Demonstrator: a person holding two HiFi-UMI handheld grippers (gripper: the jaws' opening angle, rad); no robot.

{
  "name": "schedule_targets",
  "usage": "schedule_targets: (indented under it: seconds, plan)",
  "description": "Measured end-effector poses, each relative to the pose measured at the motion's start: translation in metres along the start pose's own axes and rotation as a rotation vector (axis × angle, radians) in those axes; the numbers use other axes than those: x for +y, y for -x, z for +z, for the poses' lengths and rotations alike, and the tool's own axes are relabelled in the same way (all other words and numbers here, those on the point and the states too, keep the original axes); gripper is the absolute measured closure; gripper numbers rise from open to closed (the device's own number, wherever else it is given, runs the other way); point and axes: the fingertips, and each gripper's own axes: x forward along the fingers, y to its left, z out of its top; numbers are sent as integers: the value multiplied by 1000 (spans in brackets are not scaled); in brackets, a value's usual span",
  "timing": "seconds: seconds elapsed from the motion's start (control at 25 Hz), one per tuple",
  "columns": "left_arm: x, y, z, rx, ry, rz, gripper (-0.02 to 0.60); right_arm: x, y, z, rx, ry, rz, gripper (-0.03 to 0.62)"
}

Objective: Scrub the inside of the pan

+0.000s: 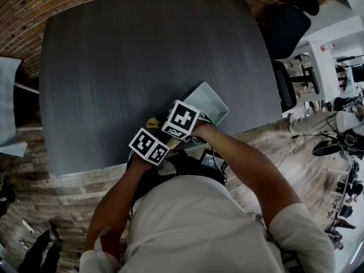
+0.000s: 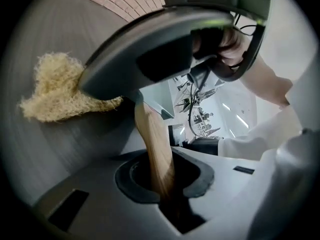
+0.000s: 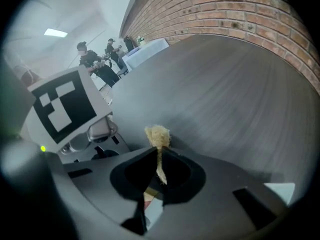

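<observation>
A light grey pan [image 1: 206,102] sits over the near edge of the dark table [image 1: 142,56]. In the left gripper view the pan [image 2: 150,54] fills the top, seen from below and tilted up. Its wooden handle [image 2: 154,144] runs down between the jaws of my left gripper [image 2: 161,186], which is shut on it. My right gripper [image 3: 157,176] is shut on a tan fibre scrubber [image 3: 157,134]. The scrubber [image 2: 52,86] shows past the pan's left edge; whether it touches the pan I cannot tell. In the head view both marker cubes [image 1: 149,147] [image 1: 183,119] sit close together beside the pan.
A brick wall [image 1: 34,4] runs behind the table. A black office chair [image 1: 287,27] stands at the far right corner and a pale chair [image 1: 8,107] at the left. Wood floor [image 1: 74,181] lies at the near edge. People [image 3: 95,59] stand far off.
</observation>
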Motion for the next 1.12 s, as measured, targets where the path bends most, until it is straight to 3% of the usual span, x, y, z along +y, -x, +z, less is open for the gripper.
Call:
schedule_targets:
  seconds: [0.28, 0.56, 0.88, 1.12]
  plan:
    - [1, 0, 1, -17, 18, -3, 520, -5, 5, -16, 13, -38, -40, 559]
    - [-1, -3, 1, -25, 28, -1, 520, -15, 12, -7, 6, 101, -175, 559]
    - [-4, -6, 1, -56, 57, -6, 518, -21, 23, 16, -90, 160, -281, 559]
    - [-6, -7, -1, -77, 82, -16, 518, -24, 42, 48, -225, 160, -369, 559]
